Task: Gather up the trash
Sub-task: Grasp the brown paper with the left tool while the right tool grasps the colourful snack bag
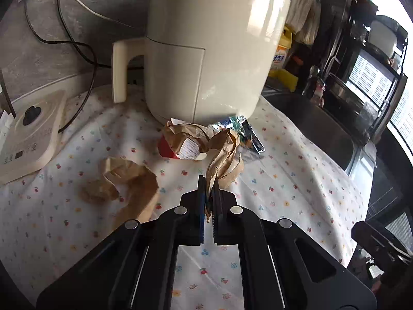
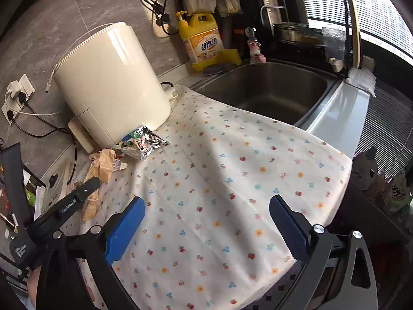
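The left gripper (image 1: 209, 193) has its fingers (image 1: 200, 206) pinched together on the near end of a strip of crumpled brown paper (image 1: 224, 155), which runs away from them toward the far side of the tabletop (image 1: 296, 175). The gripper points downward at a slant over the flowered cloth that covers the tabletop. The strip leads into a small heap: more brown paper with a printed label (image 1: 189, 149), something red (image 1: 166, 151) mostly hidden beneath it, and a crinkled foil wrapper (image 1: 247, 134) tucked against the base of a cream appliance (image 1: 211, 51). A second wad of brown paper (image 1: 124, 180) lies apart on the left, its near end cut off behind the gripper's black body.

The right gripper (image 2: 206, 222) hangs over the bare near part of the cloth, also tilted down, its blue-padded fingers (image 2: 124, 230) spread wide with nothing between them. From its side the left gripper shows as a black bar at the left edge, covering part of the paper. The foil wrapper lies by the appliance's foot; a steel sink (image 2: 271, 90) sits far right, a yellow detergent bottle (image 2: 201, 38) behind it. What the red thing is cannot be made out.
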{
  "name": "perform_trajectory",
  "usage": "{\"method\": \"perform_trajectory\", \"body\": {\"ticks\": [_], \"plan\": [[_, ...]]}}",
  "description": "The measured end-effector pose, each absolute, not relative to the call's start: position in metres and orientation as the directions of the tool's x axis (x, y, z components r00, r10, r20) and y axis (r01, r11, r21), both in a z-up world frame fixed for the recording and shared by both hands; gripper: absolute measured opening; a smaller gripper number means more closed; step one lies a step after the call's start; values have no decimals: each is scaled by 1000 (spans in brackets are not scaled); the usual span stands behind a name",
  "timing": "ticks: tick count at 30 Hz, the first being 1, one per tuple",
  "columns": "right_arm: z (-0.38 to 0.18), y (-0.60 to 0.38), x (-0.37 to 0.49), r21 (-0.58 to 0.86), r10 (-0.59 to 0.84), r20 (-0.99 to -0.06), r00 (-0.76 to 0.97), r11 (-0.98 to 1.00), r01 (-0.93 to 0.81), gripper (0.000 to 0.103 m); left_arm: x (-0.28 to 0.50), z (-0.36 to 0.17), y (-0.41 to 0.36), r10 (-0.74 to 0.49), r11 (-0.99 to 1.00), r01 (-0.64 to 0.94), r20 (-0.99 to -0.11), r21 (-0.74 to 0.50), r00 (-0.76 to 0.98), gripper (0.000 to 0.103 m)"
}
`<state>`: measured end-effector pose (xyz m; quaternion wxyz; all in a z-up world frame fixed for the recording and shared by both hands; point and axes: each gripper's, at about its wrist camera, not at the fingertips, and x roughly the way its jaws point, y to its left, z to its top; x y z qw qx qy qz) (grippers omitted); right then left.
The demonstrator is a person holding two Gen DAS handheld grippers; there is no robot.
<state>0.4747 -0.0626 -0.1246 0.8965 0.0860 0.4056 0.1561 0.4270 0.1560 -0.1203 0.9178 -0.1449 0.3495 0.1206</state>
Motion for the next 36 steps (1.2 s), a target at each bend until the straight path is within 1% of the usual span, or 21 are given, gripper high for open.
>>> {"method": "perform_trajectory", "body": {"ticks": [4,12,15,19,26,27,28,29,30,31,32,36], "plan": [[-126,-35,485,286,386,-701,599,923,-259,89,421,-109,182,153,911,-362,-652,-199,742,5],[-129,15,510,299,451,-704,549,889,-347,75,425,-107,224,217,875,-439,-647,-202,731,5],[-128,30,520,296,467,-698,543,879,-375,74,432,-109,234,238,863,-464,-651,-198,720,5],[-130,43,534,290,470,-692,548,876,-385,69,439,-110,243,259,853,-486,-656,-190,709,5],[-142,65,561,279,473,-698,537,871,-405,68,443,-108,252,285,842,-511,-661,-173,694,5],[-146,66,564,276,468,-699,541,874,-401,66,443,-109,253,287,841,-513,-664,-170,690,5],[-150,66,567,277,468,-699,541,874,-399,58,443,-109,252,288,841,-514,-666,-168,688,5],[-155,68,569,283,474,-704,529,870,-404,53,442,-109,252,288,841,-515,-668,-166,686,5],[-158,68,571,286,479,-710,517,866,-409,38,441,-109,251,289,841,-515,-669,-163,685,5],[-160,69,571,283,477,-715,512,866,-412,20,439,-109,249,289,842,-514,-669,-162,685,5],[-160,68,569,276,475,-715,513,866,-417,16,437,-108,248,288,843,-512,-668,-162,686,5],[-148,58,551,270,497,-691,525,851,-450,7,428,-107,238,287,847,-507,-664,-161,691,5]]}}
